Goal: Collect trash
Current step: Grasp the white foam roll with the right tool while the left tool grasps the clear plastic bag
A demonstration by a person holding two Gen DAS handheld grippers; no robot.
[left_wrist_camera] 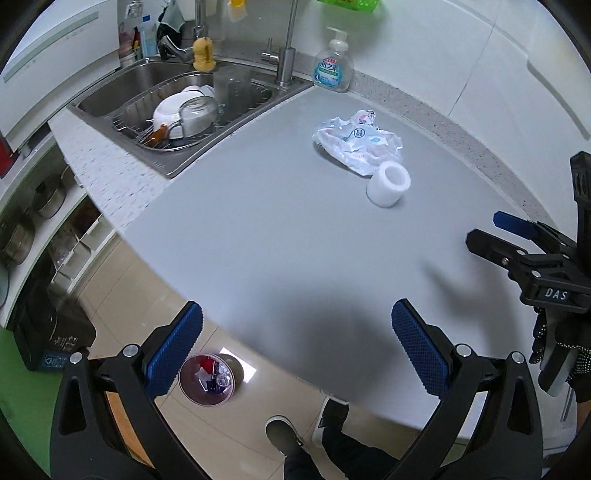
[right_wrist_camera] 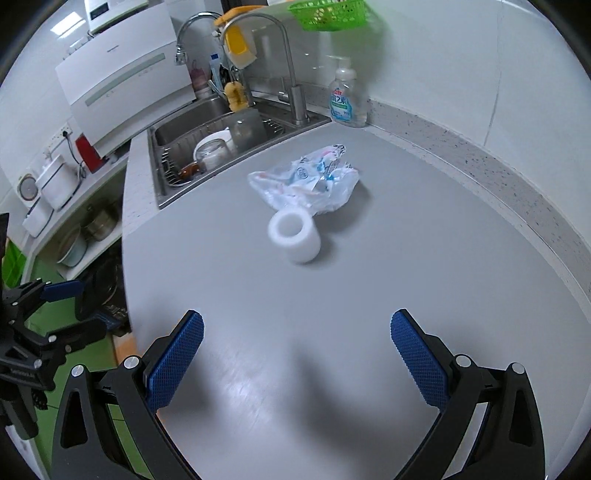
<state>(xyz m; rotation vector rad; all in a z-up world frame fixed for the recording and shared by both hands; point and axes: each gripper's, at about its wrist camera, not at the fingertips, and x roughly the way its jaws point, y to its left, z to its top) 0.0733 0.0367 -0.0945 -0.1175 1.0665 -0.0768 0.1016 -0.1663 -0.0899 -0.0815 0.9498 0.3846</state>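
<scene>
From my left gripper (left_wrist_camera: pixel 295 347) I see both blue-padded fingers (left_wrist_camera: pixel 175 347) spread wide with nothing between them, hanging over the near edge of the grey desk (left_wrist_camera: pixel 258 229). My right gripper (right_wrist_camera: pixel 297 354) is likewise wide open and empty, over the desk itself. In the left view the right gripper (left_wrist_camera: pixel 517 240) enters at 3 o'clock, partly cut off by the frame edge; in the right view the left gripper (right_wrist_camera: pixel 48 314) sits at 9 o'clock, also clipped.

The trash lies toward 12 o'clock from both grippers: a crumpled plastic wrapper (right_wrist_camera: pixel 306 181) with printed text I cannot read, and a white foam roll (right_wrist_camera: pixel 295 234) lying on its side, just touching the wrapper's near edge. Both are well apart from either gripper.

On the floor below the desk edge, at 6 o'clock in the left view, stands a trash bin (left_wrist_camera: pixel 207 380) with bits already inside; my left finger covers its left rim, and I cannot make out what the bits are. My shoes (left_wrist_camera: pixel 284 434) show beside it.

Further back at 11 o'clock is the sink (right_wrist_camera: pixel 207 110), with a wire rack holding a white plate (left_wrist_camera: pixel 173 107) and glass pieces that overlap and are hard to separate. A hand soap bottle (right_wrist_camera: pixel 345 98) stands at the desk's back edge beside the faucet (right_wrist_camera: pixel 291 85). A green basket (right_wrist_camera: pixel 328 13) is cut off at the top.
</scene>
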